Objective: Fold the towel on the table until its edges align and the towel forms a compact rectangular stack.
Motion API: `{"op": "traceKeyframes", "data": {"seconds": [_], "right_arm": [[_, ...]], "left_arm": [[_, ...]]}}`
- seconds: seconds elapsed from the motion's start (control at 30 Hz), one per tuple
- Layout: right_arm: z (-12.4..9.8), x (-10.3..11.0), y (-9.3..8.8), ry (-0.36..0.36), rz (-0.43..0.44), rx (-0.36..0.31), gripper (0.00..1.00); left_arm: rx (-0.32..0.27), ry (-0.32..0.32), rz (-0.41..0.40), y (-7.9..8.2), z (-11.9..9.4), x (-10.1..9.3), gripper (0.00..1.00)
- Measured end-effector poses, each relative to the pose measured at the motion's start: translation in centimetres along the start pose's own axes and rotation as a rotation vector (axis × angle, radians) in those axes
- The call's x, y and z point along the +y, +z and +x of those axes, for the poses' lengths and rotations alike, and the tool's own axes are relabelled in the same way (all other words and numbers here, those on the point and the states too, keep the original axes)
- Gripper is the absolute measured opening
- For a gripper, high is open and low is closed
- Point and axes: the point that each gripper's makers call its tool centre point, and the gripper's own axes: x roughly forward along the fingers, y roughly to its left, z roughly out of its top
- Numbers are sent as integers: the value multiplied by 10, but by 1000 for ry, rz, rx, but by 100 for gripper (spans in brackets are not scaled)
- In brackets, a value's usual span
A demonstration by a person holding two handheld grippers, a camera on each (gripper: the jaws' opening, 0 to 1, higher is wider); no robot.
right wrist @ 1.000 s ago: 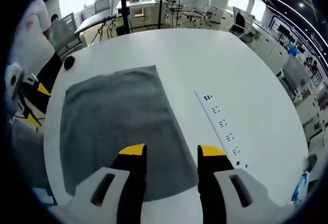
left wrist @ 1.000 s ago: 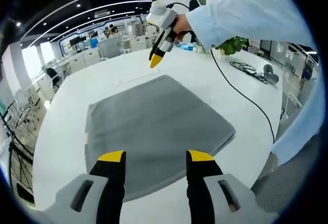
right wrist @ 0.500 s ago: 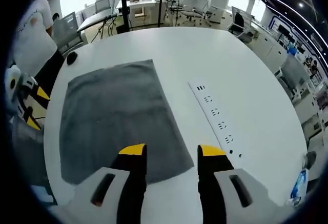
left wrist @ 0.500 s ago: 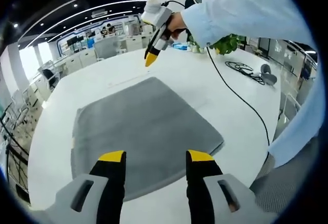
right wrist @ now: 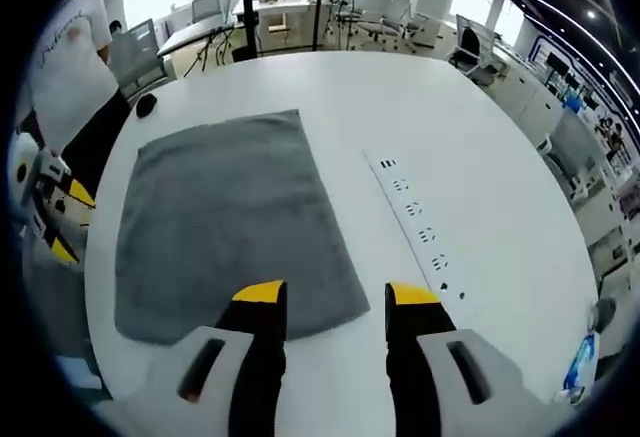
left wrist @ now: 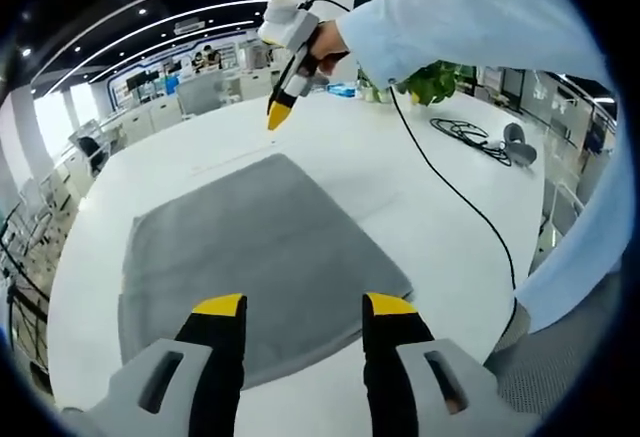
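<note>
Grey towel (left wrist: pixel 250 257) lies flat, unfolded, on the white bench (right wrist: pixel 480 137), just ahead of both pairs of fingers. Left gripper (left wrist: pixel 303 305) fingers spread apart, empty, above towel's near edge. Right gripper (right wrist: pixel 327 294) fingers also parted, holding nothing, over the towel's corner. Power strip (right wrist: pixel 420 232) right of right fingers, apart from towel.

Towel (right wrist: pixel 230 227) grey matt terry cloth; table (right wrist: pixel 480 187) smooth white, faintly glossy.
</note>
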Motion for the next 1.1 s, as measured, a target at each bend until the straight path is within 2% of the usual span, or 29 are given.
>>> {"op": "traceKeyframes", "data": {"seconds": [0.23, 0.43, 0.8, 1.1], "right_arm": [[5, 1, -12, 14, -8, 17, 37], [12, 0, -24, 29, -17, 36, 36], [30, -6, -36, 60, -41, 77, 35], [46, -9, -46, 92, -66, 121, 29]], "left_arm": [[4, -26, 6, 5, 14, -24, 46], [18, -42, 3, 4, 25, -42, 44], [86, -98, 5, -8, 41, -68, 41], [163, -144, 32, -14, 55, -79, 39]]}}
